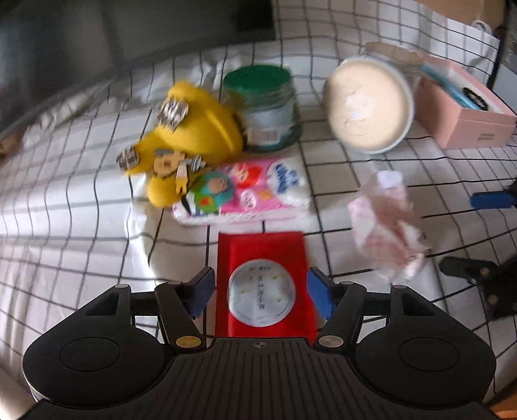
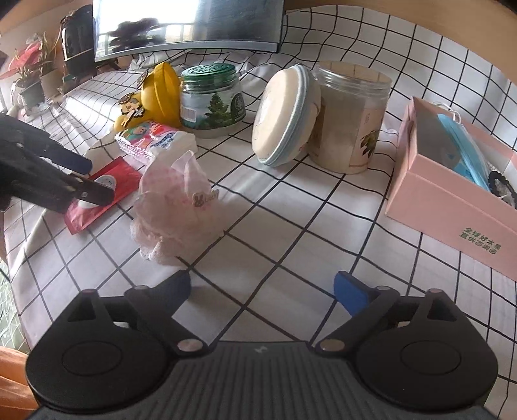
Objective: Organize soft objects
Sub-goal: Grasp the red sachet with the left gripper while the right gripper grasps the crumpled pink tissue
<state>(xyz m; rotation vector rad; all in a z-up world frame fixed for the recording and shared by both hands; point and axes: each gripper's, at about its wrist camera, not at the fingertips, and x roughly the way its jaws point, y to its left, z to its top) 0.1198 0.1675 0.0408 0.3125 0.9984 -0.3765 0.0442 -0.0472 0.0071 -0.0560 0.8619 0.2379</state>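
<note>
A red wipes pack (image 1: 261, 245) with a round white lid lies flat on the checked cloth. My left gripper (image 1: 261, 295) stands open astride its near end, with the pack between the blue pads. In the right wrist view that left gripper (image 2: 93, 181) hovers over the same red pack (image 2: 119, 174). A crumpled pink lace cloth (image 2: 174, 210) lies ahead and left of my right gripper (image 2: 268, 290), which is open over bare cloth. Behind the red pack sit a pink tissue pack (image 1: 258, 190) and a yellow soft toy (image 1: 194, 129). A round cream zip pouch (image 2: 284, 116) leans on a clear jar (image 2: 349, 119).
A green-lidded jar (image 2: 213, 97) stands beside the yellow toy. An open pink box (image 2: 452, 200) with blue items is at the right. A monitor (image 2: 187, 22) and potted plants (image 2: 29, 74) line the back left. The cloth's edge drops off at the left.
</note>
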